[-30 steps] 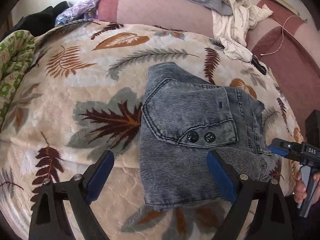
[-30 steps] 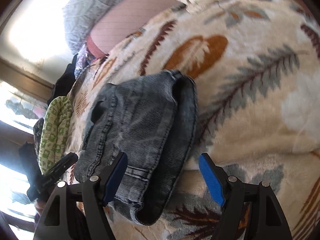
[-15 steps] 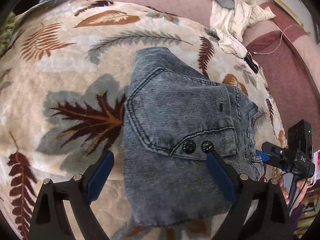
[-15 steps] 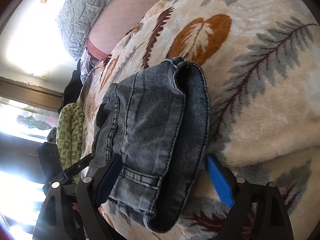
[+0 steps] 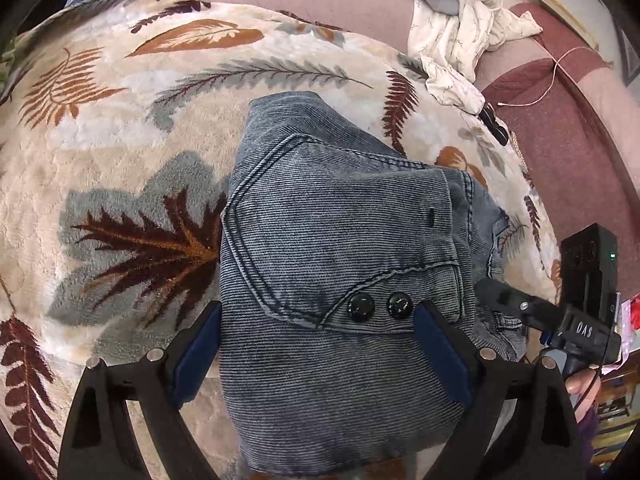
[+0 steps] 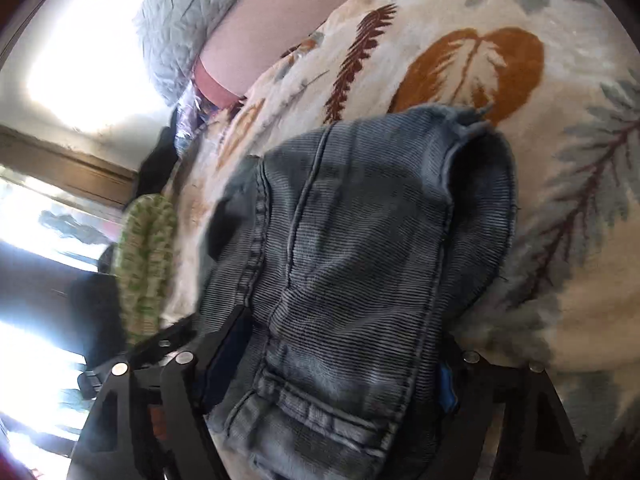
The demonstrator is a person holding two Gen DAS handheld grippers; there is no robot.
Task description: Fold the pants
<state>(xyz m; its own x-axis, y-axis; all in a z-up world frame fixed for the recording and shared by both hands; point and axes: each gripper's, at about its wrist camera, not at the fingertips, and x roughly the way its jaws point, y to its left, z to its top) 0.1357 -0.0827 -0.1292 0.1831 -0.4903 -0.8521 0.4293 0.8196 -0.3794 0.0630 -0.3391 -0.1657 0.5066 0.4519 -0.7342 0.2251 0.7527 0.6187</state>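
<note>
The grey-blue denim pants (image 5: 340, 248) lie folded into a thick bundle on a leaf-patterned blanket (image 5: 120, 140). A pocket flap with two black buttons (image 5: 378, 306) faces up. My left gripper (image 5: 320, 344) is open, its blue pads straddling the near edge of the bundle. My right gripper (image 6: 340, 368) is open, its jaws on either side of the waistband end (image 6: 320, 412) of the pants (image 6: 360, 240). It also shows in the left wrist view (image 5: 532, 312) at the bundle's right side.
A white crumpled cloth (image 5: 460, 36) and a pink mattress (image 5: 568, 140) with a thin cable lie at the far right. A green patterned cloth (image 6: 146, 260) lies at the blanket's left edge. A grey quilt (image 6: 192, 12) is behind.
Both grippers have moved in closer over the pants, and their open jaws now straddle the bundle's edges. The pants have not moved.
</note>
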